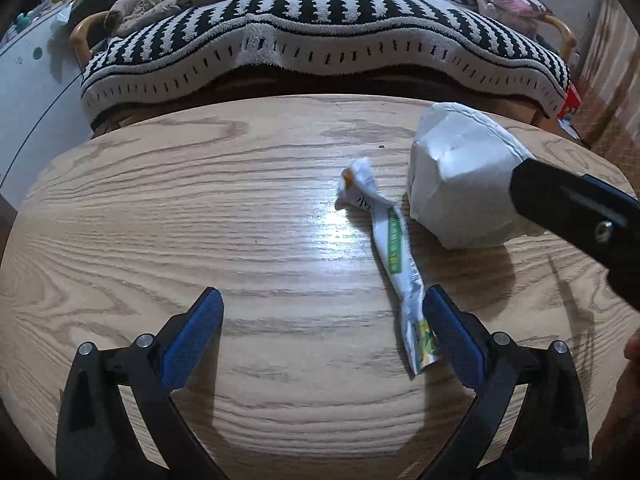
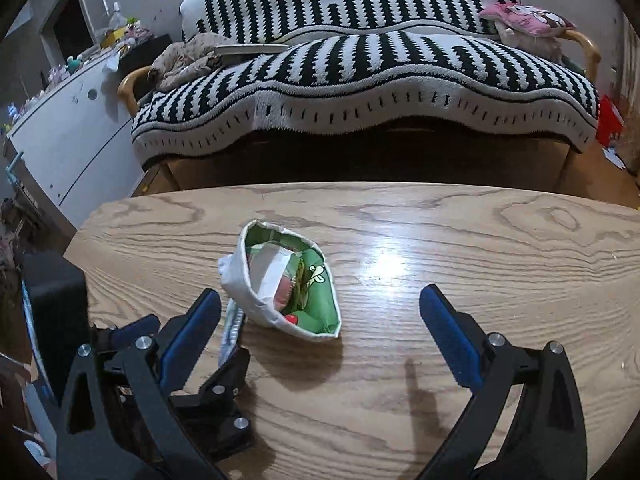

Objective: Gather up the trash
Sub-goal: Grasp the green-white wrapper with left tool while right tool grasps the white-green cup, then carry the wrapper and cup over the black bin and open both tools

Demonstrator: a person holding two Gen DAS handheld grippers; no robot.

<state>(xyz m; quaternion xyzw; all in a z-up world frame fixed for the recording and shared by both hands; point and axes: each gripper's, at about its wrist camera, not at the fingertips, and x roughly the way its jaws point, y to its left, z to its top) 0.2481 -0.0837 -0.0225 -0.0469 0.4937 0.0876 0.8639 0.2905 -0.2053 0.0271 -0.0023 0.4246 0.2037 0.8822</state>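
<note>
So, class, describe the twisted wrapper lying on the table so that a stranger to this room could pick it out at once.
Start at the wooden table in front of the striped sofa. Near its right side sits a folded white paper container; the wrapper lies just left of it. It is the long, thin, twisted one, white with a green printed strip, flat on the wood.

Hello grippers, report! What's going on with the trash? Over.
Left gripper open, right gripper open. Twisted green-and-white wrapper lies beside folded white paper trash box on wooden table. Nothing blocking.
</note>
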